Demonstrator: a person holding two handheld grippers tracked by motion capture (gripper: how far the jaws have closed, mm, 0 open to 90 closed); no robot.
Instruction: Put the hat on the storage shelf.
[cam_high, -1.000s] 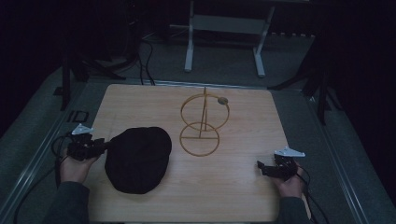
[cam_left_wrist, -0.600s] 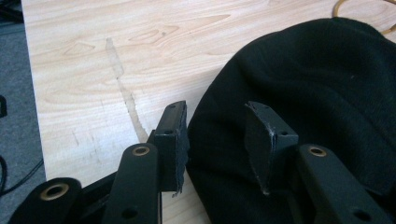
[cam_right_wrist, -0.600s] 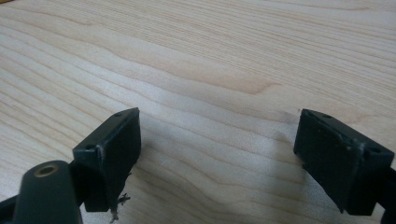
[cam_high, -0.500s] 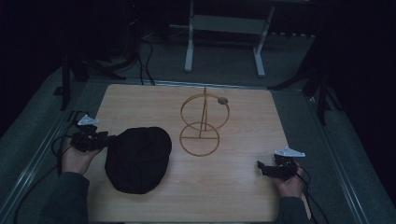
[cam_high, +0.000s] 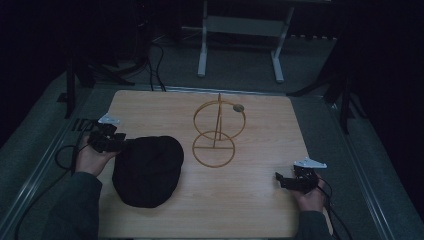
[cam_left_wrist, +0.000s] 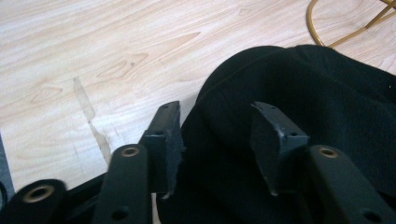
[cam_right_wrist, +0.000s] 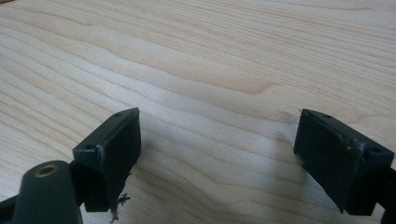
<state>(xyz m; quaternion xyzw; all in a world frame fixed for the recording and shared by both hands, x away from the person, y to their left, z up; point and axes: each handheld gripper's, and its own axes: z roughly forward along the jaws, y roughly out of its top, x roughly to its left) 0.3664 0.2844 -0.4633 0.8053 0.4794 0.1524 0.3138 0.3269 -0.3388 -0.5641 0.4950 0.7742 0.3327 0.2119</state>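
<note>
With the left gripper (cam_left_wrist: 215, 140) just spreading its jaws off the black cap (cam_high: 147, 170), whose edge lies slack between them (the right gripper (cam_right_wrist: 217, 158) sits spread over bare table, well apart), a snagged fold could drag it from the gold wire stand (cam_high: 216, 132).

Looks like a dim lab or recording studio: bare wooden table (cam_high: 260, 210), cables (cam_high: 155, 60) across grey carpeted floor (cam_high: 240, 75), metal stand legs (cam_high: 240, 50) behind.

Pretty dim room: light wooden table (cam_high: 260, 210) on grey carpet floor (cam_high: 240, 75), white metal stand legs (cam_high: 202, 55) behind, black cables (cam_high: 150, 60) trailing around.
</note>
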